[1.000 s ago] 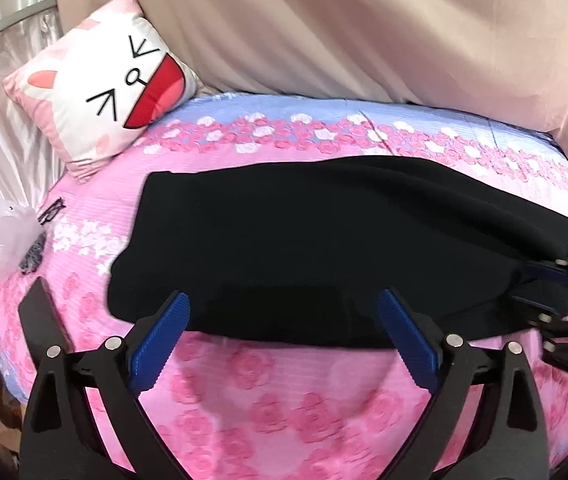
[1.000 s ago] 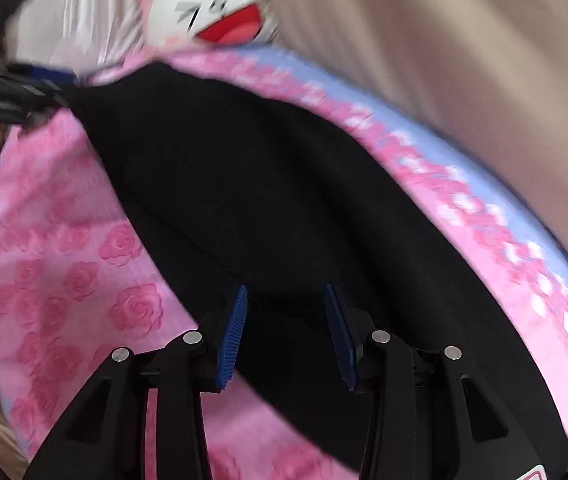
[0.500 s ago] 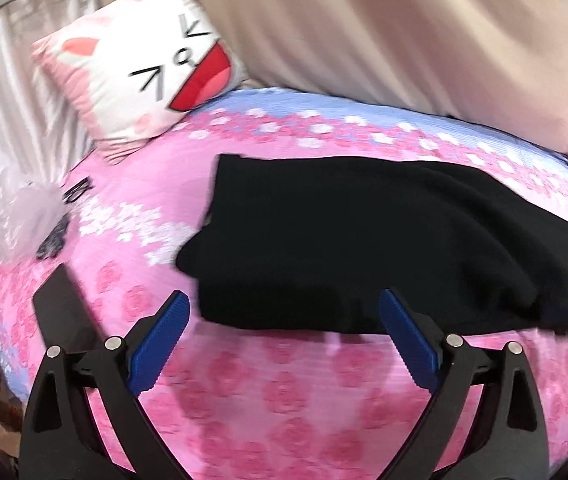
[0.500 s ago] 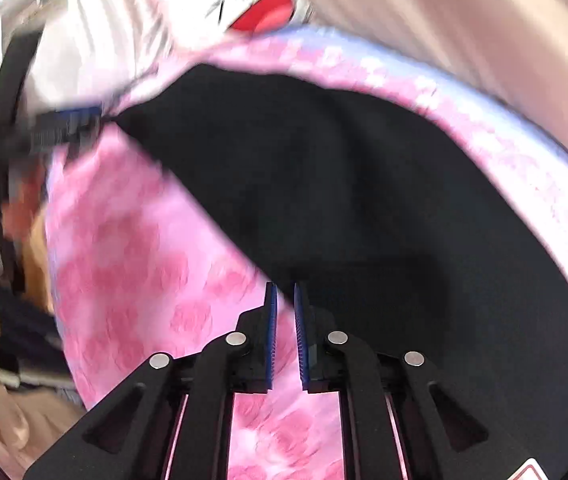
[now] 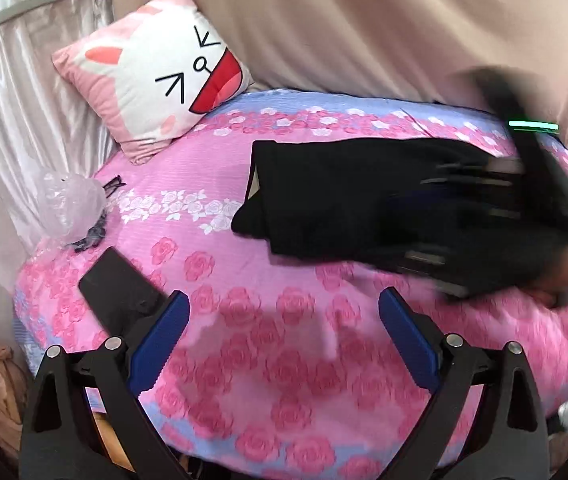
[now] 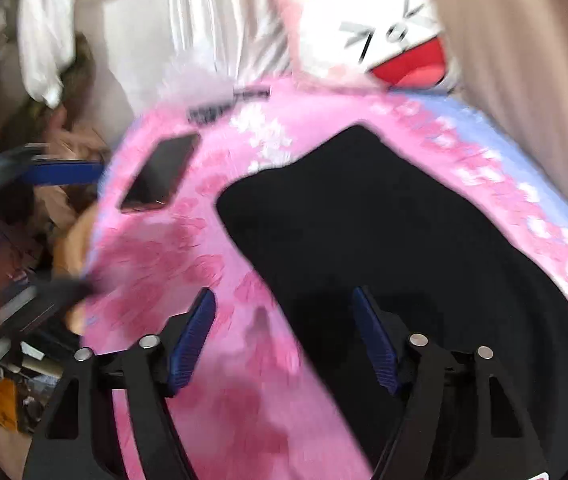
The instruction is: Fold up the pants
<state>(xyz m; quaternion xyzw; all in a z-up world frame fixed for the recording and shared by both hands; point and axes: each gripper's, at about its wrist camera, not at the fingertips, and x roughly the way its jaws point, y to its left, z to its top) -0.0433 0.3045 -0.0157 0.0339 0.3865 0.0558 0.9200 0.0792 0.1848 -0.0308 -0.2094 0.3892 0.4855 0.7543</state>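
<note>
The black pants point(image 5: 343, 200) lie folded over on the pink rose bedspread point(image 5: 276, 360), with doubled layers showing at their left end. My left gripper point(image 5: 284, 316) hovers open over bare bedspread in front of them, holding nothing. My right gripper point(image 5: 451, 196) is a dark blur above the right part of the pants. In the right wrist view the pants point(image 6: 383, 240) reach under the right gripper point(image 6: 284, 320), whose jaws are opening. One pad is over the cloth and one over the spread, and nothing is pinched.
A cat-face pillow point(image 5: 156, 68) leans at the back left. A dark phone point(image 5: 120, 292) lies on the bedspread near the left gripper's left finger. A crumpled clear plastic bag point(image 5: 68, 208) sits at the left edge. Beige fabric point(image 5: 363, 20) hangs behind the bed. Clutter fills the floor point(image 6: 12, 380) beside it.
The long stretch of pants now lies as a shorter, layered fold. My right gripper shut, swept left across the bed, then opened. My left gripper drew back off the pants.
</note>
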